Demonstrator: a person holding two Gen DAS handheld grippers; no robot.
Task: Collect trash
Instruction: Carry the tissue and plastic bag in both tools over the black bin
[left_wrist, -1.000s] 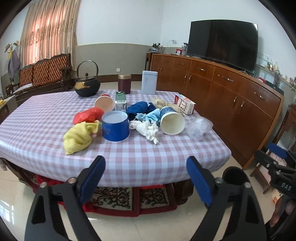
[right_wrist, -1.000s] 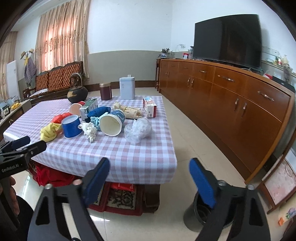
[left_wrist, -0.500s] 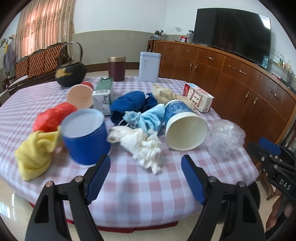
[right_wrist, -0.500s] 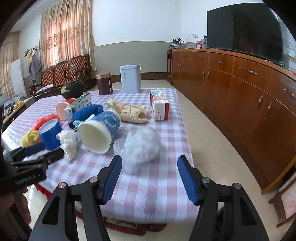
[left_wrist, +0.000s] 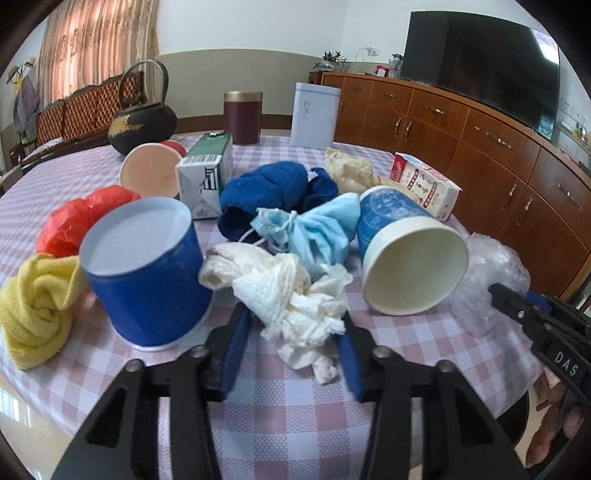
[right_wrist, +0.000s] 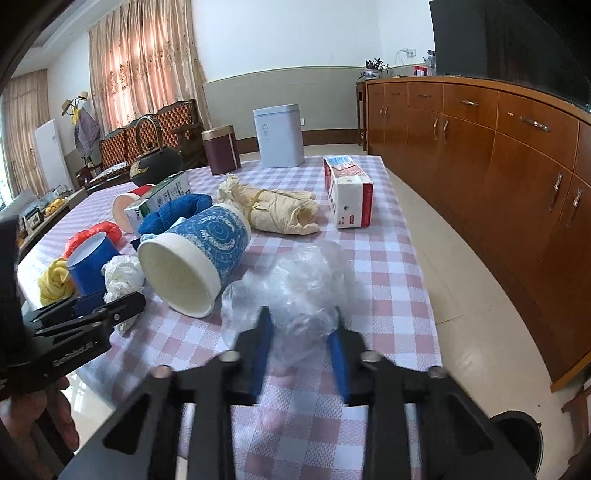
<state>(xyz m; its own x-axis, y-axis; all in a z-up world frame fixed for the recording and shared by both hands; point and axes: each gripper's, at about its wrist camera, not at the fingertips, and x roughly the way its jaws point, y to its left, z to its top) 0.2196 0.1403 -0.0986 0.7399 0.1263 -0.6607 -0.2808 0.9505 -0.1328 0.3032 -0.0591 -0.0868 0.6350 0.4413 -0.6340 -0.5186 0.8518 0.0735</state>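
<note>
Left gripper (left_wrist: 295, 325) jaws were closing, blue pads pressed on both sides of the crumpled white tissue (left_wrist: 291, 295) near the table's (left_wrist: 280, 417) front edge. Right gripper (right_wrist: 301, 325) jaws were closing too, pads touching the clear plastic bag (right_wrist: 303, 288) toward the front right corner. Blue cup (left_wrist: 144, 273) stood upright just left of the tissue; patterned paper cup (left_wrist: 406, 254) lay on its side between tissue and bag. Behind: blue face mask (left_wrist: 314, 232), blue towel (left_wrist: 273, 188), yellow cloth (left_wrist: 33, 306) at left edge, red bag (left_wrist: 81, 218), green carton (left_wrist: 207, 173), red-white box (right_wrist: 347, 192) near the right edge. Black bin (right_wrist: 517, 443) sat on the floor below the front right corner.
</note>
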